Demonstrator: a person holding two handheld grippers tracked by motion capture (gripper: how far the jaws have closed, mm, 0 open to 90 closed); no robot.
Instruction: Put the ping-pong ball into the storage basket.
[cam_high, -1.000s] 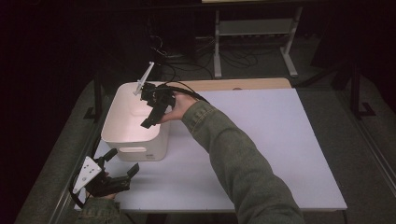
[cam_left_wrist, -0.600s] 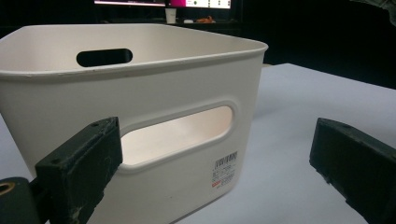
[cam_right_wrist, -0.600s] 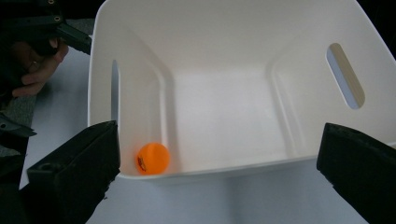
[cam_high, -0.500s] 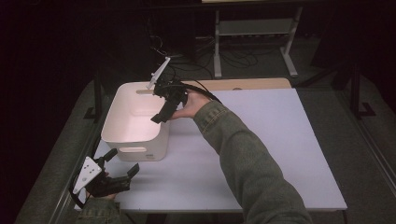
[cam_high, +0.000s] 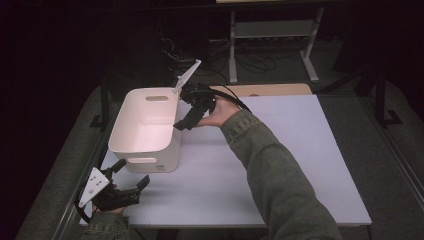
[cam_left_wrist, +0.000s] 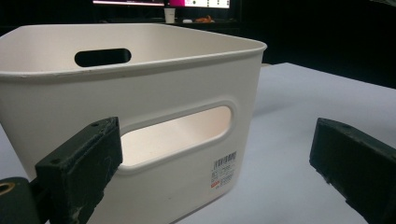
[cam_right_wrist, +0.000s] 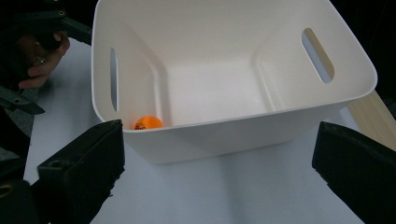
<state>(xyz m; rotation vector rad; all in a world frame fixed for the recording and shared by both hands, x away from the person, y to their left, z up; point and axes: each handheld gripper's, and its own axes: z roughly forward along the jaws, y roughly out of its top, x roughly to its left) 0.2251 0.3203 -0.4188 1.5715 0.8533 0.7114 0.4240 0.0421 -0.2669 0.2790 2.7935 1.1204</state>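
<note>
An orange ball (cam_right_wrist: 147, 122) lies on the floor of the white bin (cam_high: 150, 127), tucked into the corner beneath one of the slot handles, as the right gripper view shows. It touches nothing but the bin's floor and sits close against the wall there. The bin stands upright on the left part of the pale worktop (cam_high: 280, 150), its open top up, with a slot handle cut into each end wall and a small barcode label low on the end wall that faces the left gripper view.

The right tongs (cam_high: 184, 121) hang just beside the bin's right rim, outside it and above the worktop, tilted down toward the bin. Their jaws have just been opening and now stand wide apart, released, with nothing between them; in the right gripper view the two black jaws frame the bin from outside its near wall. A green sleeve (cam_high: 280, 175) runs from that hand back to the lower edge of the high view.

The left tongs (cam_high: 131, 175) rest low at the near left corner of the worktop, just short of the bin's near end wall. Their jaws are also spread and hold nothing.
</note>
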